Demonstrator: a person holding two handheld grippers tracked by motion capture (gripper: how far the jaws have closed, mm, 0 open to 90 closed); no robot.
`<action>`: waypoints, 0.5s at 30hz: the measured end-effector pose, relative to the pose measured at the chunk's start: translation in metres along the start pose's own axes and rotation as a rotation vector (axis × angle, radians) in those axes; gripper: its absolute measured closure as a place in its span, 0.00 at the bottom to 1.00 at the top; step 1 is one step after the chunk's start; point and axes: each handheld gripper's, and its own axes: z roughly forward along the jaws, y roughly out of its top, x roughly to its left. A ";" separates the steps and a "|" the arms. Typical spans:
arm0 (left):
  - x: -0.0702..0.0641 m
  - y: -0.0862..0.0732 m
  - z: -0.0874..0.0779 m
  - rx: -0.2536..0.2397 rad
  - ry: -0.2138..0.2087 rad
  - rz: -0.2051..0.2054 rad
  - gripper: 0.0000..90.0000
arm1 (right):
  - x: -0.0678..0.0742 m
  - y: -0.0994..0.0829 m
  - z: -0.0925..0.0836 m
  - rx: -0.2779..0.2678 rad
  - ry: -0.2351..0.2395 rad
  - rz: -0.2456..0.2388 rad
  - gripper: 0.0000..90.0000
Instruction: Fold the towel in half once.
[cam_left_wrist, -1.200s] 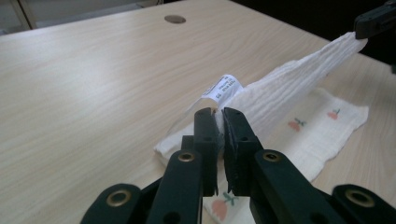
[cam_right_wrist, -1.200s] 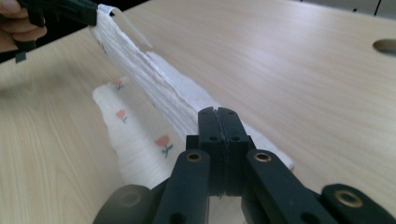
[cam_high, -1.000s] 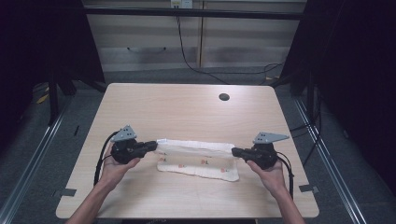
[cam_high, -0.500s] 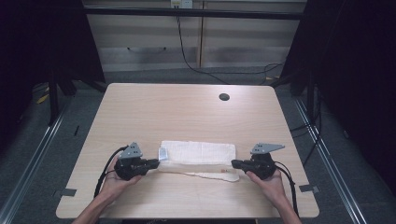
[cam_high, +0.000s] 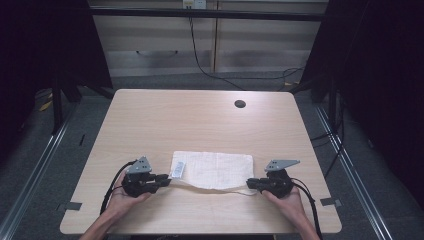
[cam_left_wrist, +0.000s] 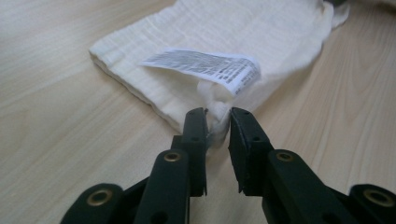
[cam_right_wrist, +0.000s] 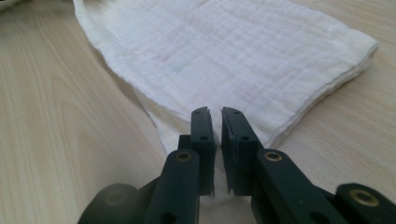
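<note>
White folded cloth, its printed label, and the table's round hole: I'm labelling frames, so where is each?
White folded cloth (cam_high: 215, 170), high view, middle of top layer.
Printed label (cam_left_wrist: 205, 65), left gripper view, label's centre.
Round hole (cam_high: 240, 104), high view, hole's centre.

Light wooden rectangular tabletop (cam_high: 150, 120), pale grain, rounded corners. Small round dark hole (cam_high: 240, 104) near far right corner. Folded white woven cloth (cam_high: 212, 170) flat toward near edge, midway between left and right edges; printed white label (cam_high: 178, 169) on its left end. Loose lower layer trailing out along near side.
</note>
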 end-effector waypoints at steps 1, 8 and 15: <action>0.002 0.000 -0.003 -0.017 0.008 -0.006 0.83 | 0.001 0.000 -0.001 -0.004 -0.002 -0.001 0.90; 0.017 0.005 -0.008 -0.056 0.063 -0.055 0.81 | -0.001 0.002 -0.002 -0.026 0.004 0.014 0.81; 0.018 0.013 0.011 -0.026 0.067 -0.051 0.81 | -0.003 0.010 -0.008 -0.070 -0.013 0.022 0.75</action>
